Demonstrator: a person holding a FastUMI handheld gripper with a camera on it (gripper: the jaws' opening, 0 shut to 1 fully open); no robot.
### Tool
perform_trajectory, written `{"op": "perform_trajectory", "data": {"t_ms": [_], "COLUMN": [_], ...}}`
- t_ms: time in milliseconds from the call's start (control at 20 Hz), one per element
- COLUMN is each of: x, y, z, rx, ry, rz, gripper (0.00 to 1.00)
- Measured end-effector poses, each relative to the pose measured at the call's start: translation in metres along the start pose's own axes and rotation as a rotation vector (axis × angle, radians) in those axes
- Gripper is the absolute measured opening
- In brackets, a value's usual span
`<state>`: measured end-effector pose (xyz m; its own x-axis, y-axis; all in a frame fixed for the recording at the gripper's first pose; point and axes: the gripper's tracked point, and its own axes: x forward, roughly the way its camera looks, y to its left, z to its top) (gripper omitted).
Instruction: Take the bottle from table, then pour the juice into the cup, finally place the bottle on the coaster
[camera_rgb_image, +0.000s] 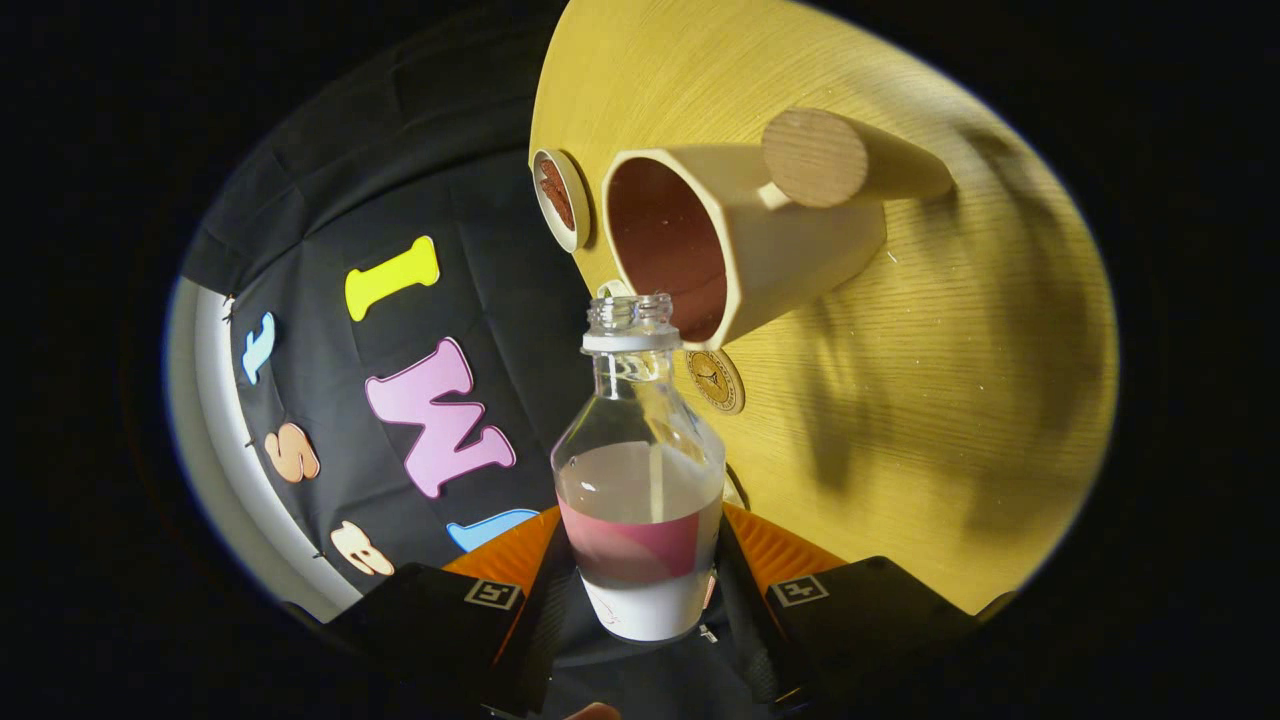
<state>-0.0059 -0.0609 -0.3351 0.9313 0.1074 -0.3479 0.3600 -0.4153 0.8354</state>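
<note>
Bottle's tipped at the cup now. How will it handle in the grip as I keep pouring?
The bottle, held between the fingers, looks like smooth clear plastic, so it may slip or twist. It seems well under half full, so probably light. With its open neck at the cup rim, its weight will likely shift as liquid runs forward.

Gripper (640, 590) camera, rolled sideways, close along its fingers toward the tabletop (900, 400).

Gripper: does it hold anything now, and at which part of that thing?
Yes. The gripper holds the bottle by its lower body, at the labelled part, one finger pressing on each side.
</note>
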Motion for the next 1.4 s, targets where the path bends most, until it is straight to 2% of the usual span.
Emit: {"op": "perform_trajectory", "data": {"t_ms": [1050, 1400], "x": [-0.003, -0.005], "y": [0.012, 0.004], "z": [0.013, 0.009], "rx": [0.144, 0.218], "ry": [0.012, 0.027], "rz": [0.005, -0.037], "gripper": [0.75, 0.75]}}
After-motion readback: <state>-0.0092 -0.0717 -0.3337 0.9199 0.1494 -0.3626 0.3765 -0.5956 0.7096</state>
